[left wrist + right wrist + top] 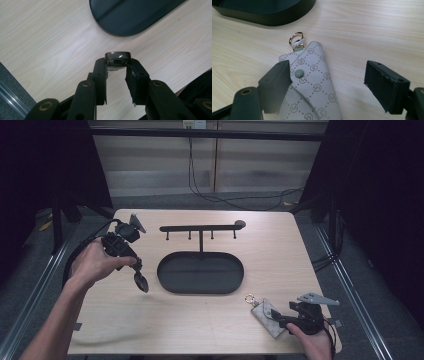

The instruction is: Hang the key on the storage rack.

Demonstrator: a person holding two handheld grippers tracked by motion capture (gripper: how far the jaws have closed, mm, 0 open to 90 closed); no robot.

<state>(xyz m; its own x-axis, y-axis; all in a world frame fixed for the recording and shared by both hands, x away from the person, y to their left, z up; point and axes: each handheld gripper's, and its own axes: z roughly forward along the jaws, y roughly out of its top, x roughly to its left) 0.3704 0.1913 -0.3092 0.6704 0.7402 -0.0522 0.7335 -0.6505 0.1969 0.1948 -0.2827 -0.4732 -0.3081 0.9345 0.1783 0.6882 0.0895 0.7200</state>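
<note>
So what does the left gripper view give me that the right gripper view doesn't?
Left gripper view: the left gripper is shut on a small dark key fob, held above the table.

Right gripper view: the right gripper is open, its jaws standing either side of a grey patterned key pouch that lies flat; the pouch's metal ring points toward the tray.

Both share: the light wooden table and an edge of the black oval tray.
</note>
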